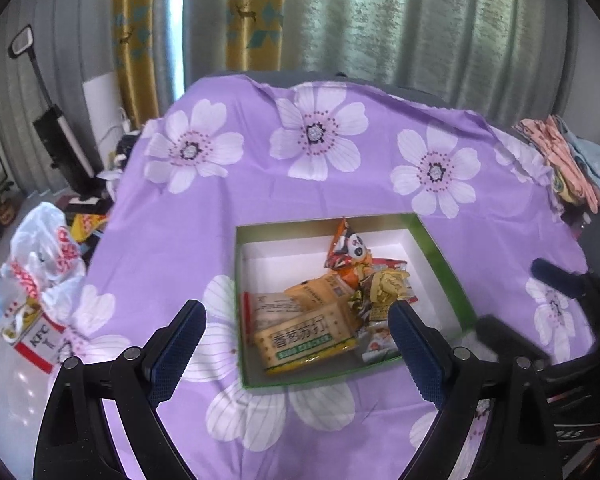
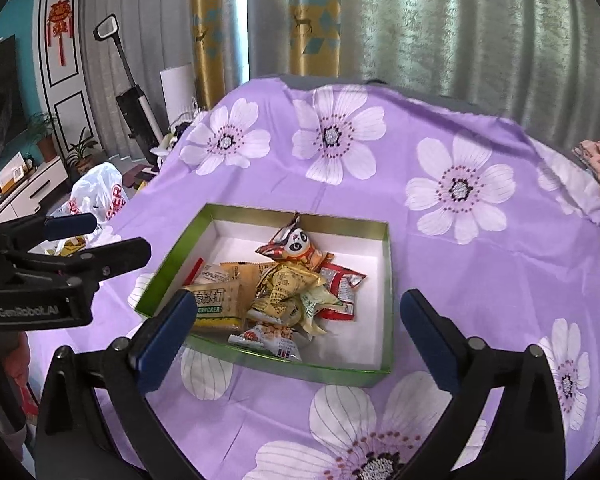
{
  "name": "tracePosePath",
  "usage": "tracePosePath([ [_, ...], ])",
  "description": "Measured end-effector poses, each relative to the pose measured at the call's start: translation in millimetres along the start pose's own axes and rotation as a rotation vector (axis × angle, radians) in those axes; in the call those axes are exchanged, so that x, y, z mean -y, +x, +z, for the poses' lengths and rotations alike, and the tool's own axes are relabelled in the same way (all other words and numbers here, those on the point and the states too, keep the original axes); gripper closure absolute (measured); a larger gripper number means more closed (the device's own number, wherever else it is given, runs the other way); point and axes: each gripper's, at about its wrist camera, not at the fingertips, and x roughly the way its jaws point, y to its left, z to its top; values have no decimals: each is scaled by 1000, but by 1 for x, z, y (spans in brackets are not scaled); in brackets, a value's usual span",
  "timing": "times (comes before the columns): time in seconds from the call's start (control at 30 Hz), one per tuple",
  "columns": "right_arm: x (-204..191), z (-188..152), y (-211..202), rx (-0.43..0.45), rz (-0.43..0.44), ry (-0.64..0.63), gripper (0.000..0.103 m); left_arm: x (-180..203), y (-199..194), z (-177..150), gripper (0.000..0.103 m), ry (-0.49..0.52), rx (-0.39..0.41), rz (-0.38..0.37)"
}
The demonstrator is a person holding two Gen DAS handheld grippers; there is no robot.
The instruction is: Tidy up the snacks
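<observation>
Two grippers angle down over the table, both released and holding nothing: left gripper point(image 1: 296, 332) spread wide above the near edge of the green box point(image 1: 446, 256), right gripper point(image 2: 296, 328) likewise spread just beside it. Snack packets point(image 2: 284, 292) lie piled inside the box, a soda cracker pack point(image 1: 308, 342) nearest, a panda-print packet point(image 2: 296, 246) toward the back. Box sits on a purple flowered cloth point(image 2: 440, 240). Grey and gold curtains point(image 1: 340, 16) behind; plastic bag point(image 1: 46, 256) on the floor at left.
</observation>
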Motion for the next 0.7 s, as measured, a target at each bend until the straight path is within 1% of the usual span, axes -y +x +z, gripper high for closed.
tracePosePath([
  [0.13, -2, 4, -22, 25, -10, -1, 1, 3, -14, 0, 11, 11, 14, 26],
  [0.33, -6, 9, -46, 55, -17, -7, 1, 11, -35, 0, 11, 31, 41, 30],
  [0.7, -14, 11, -69, 88, -21, -15, 1, 15, -55, -1, 11, 39, 69, 31],
])
